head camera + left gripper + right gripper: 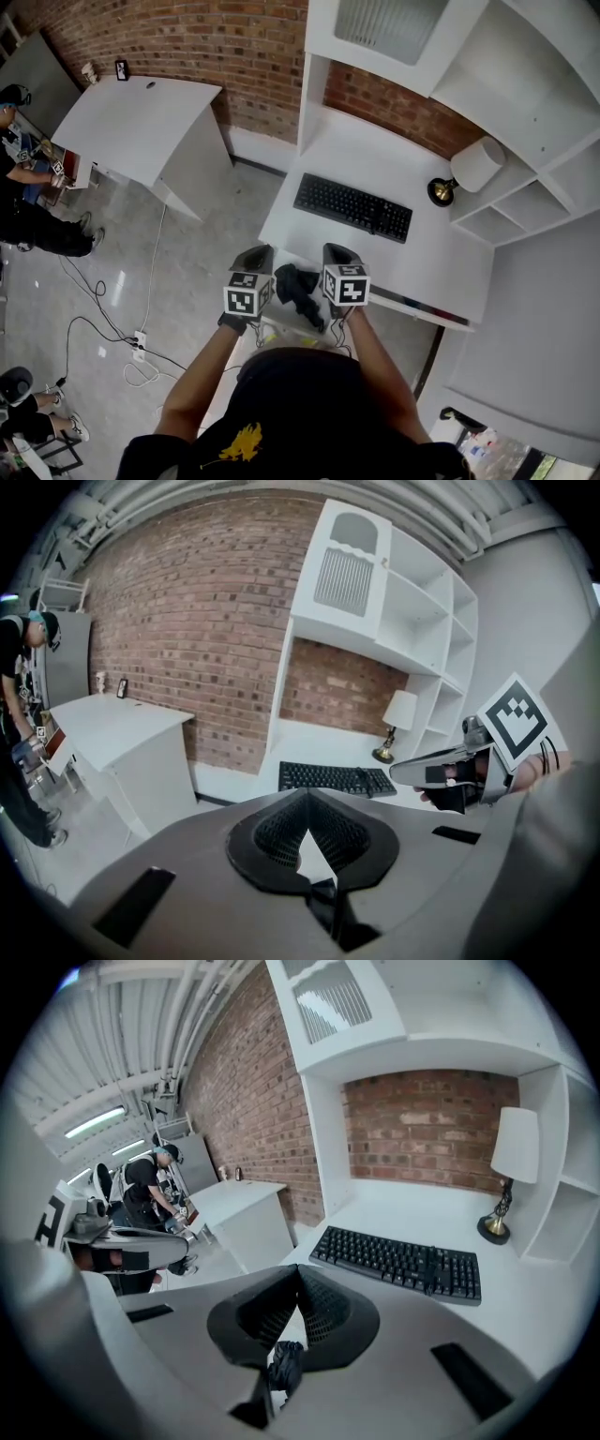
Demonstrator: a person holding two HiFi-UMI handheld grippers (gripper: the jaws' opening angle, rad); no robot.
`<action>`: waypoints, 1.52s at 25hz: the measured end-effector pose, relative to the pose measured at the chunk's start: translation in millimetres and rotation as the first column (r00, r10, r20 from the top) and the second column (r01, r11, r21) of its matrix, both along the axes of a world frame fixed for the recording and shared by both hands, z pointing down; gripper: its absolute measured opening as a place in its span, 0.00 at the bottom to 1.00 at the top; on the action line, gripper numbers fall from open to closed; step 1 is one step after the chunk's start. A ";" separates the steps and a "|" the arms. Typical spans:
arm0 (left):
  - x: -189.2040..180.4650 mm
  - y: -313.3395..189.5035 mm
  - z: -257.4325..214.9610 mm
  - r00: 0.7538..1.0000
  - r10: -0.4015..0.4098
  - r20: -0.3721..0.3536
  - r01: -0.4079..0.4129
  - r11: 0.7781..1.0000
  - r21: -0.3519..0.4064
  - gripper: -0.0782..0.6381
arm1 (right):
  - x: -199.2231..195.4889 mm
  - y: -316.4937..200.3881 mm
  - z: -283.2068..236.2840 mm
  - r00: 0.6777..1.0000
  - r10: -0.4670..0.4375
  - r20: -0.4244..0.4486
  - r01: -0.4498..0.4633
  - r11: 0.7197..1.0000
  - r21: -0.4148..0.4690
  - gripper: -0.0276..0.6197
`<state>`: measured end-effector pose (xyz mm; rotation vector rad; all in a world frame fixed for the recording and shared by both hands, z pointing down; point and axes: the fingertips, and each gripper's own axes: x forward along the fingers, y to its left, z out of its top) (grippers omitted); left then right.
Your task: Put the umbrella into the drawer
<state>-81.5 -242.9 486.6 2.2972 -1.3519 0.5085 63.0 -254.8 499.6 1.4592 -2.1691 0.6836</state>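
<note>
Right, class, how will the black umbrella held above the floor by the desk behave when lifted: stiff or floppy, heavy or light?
Probably floppy: the umbrella hangs as a crumpled bundle, and its fabric bunches inside the shut right tool. Likely light, since a pinch of cloth seems to carry it. It may sag or swing when moved.

the umbrella (298, 286) is showing black, the keyboard (352, 207) black too — desk (441, 258) gleaming white, wall (234, 47) showing red brick.

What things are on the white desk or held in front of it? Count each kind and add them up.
Black computer keyboard: 1
White-shaded brass table lamp: 1
Black fabric umbrella: 1
Grey left gripper and right gripper: 2
Total: 5
</note>
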 end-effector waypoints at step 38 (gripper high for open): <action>97.8 -16.3 -206.7 0.968 0.250 -0.026 -0.204 0.843 0.498 0.13 | 95.9 18.5 -275.9 0.992 0.095 -0.078 -0.014 0.720 0.694 0.04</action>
